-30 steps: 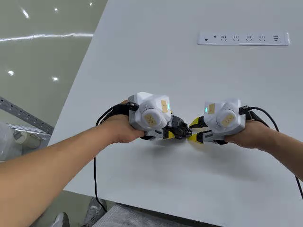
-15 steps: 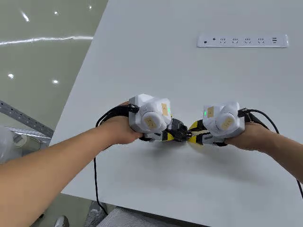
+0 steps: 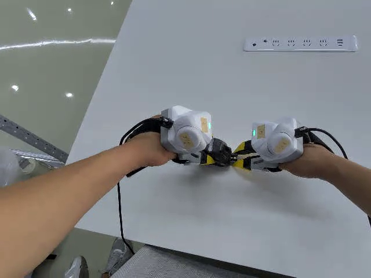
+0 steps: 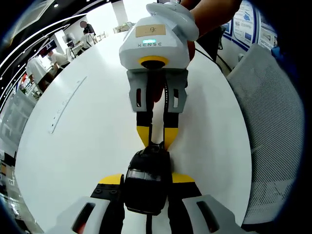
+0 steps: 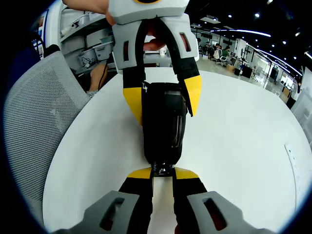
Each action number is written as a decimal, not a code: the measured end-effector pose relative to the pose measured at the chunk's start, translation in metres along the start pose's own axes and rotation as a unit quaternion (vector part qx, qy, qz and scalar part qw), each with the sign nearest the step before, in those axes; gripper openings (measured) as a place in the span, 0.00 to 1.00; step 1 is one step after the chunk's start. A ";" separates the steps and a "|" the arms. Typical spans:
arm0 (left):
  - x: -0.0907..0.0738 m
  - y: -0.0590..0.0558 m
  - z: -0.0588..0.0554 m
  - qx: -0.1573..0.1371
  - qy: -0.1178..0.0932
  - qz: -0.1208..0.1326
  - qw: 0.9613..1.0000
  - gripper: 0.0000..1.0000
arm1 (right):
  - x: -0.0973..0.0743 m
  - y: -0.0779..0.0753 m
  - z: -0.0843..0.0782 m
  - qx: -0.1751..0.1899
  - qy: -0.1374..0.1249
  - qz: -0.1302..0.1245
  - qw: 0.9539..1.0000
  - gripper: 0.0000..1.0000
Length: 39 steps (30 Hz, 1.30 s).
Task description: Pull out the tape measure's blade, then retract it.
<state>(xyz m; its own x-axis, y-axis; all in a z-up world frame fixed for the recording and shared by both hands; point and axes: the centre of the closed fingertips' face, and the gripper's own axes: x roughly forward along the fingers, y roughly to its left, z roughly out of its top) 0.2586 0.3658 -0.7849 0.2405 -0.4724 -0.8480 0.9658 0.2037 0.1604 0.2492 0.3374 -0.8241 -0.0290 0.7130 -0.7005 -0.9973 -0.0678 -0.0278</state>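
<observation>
A black tape measure sits between the yellow-tipped jaws of my left gripper, which is shut on its case. My right gripper faces it tip to tip and is shut on the small metal blade end at the case's mouth. No length of blade shows between the case and the right jaws. In the head view the left gripper and right gripper meet just above the white table, with the tape measure between them. The right gripper view shows the case held upright by the left jaws.
A white power strip lies at the table's far right. The table's near edge runs close below the hands, with a grey mesh chair beyond it. Black cables trail from both grippers.
Both grippers stay tip to tip at the tape measure. The head camera has shifted slightly; nothing else has visibly moved.
</observation>
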 end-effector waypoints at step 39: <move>0.003 -0.001 0.001 -0.003 0.013 -0.007 1.000 0.29 | -0.038 0.004 -0.031 0.030 0.016 -0.012 0.999 0.10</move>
<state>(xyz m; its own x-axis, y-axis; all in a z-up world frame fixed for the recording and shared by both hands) 0.2588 0.3633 -0.7868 0.2241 -0.4531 -0.8629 0.9685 0.2025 0.1452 0.2484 0.2886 -0.8199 -0.0040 0.6915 -0.7224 -1.0000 -0.0084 -0.0025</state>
